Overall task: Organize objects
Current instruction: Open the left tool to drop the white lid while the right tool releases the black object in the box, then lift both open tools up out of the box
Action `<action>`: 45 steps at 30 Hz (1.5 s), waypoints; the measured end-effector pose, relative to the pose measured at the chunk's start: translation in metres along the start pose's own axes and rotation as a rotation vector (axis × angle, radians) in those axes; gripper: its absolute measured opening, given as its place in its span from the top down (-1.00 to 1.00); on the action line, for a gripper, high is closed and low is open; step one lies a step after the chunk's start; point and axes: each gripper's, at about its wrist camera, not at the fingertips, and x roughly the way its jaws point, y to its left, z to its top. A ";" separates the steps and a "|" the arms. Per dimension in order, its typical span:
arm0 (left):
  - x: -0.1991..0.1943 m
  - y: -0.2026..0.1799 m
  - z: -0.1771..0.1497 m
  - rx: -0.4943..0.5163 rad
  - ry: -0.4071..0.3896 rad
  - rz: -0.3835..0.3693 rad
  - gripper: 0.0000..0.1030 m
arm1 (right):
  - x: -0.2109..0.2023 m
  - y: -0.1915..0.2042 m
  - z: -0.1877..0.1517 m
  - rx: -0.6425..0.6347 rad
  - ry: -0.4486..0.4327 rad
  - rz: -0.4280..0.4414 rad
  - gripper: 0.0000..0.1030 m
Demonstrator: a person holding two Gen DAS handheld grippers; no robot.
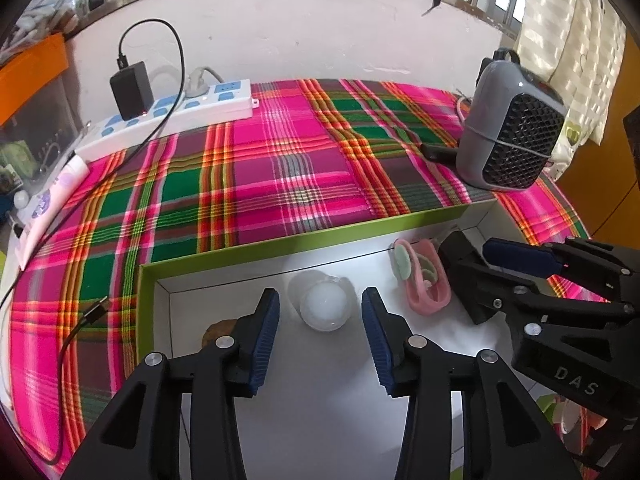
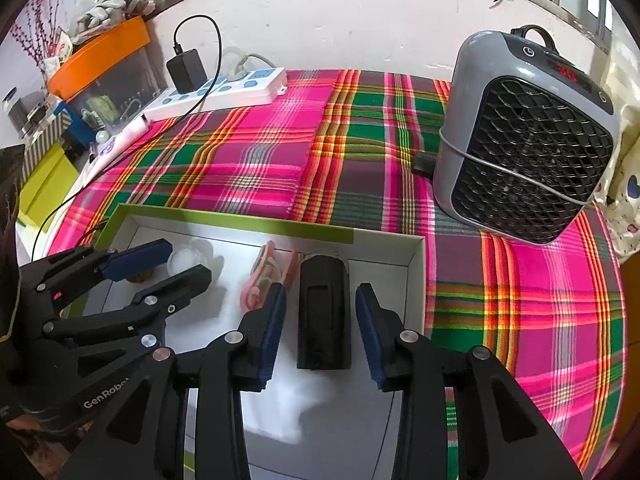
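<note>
A shallow white box with a green rim (image 1: 280,246) (image 2: 224,220) lies on the plaid cloth. Inside lie a clear round container (image 1: 324,304) (image 2: 182,260), a pink clip-like item (image 1: 424,280) (image 2: 268,276), a black rectangular device (image 2: 324,316) (image 1: 460,256) and a brown object (image 1: 218,330). My left gripper (image 1: 320,336) is open, its blue pads either side of the clear container, apart from it. My right gripper (image 2: 320,328) is open, straddling the black device without touching it. Each gripper shows in the other's view.
A grey fan heater (image 1: 508,136) (image 2: 524,152) stands at the right on the plaid cloth (image 1: 260,168). A white power strip (image 1: 168,120) (image 2: 216,94) with a black charger (image 1: 132,88) lies at the back left. A black cable (image 1: 76,332) trails left of the box.
</note>
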 end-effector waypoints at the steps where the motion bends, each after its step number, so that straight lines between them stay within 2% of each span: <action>1: -0.001 0.000 0.000 0.001 -0.002 -0.001 0.19 | -0.001 0.000 0.000 -0.002 -0.002 -0.005 0.27; 26: -0.043 -0.001 -0.022 -0.008 -0.054 0.012 0.19 | -0.034 0.007 -0.022 0.029 -0.054 0.008 0.27; 45: -0.084 0.008 -0.052 -0.040 -0.109 0.027 0.19 | -0.067 0.005 -0.056 0.061 -0.108 -0.008 0.27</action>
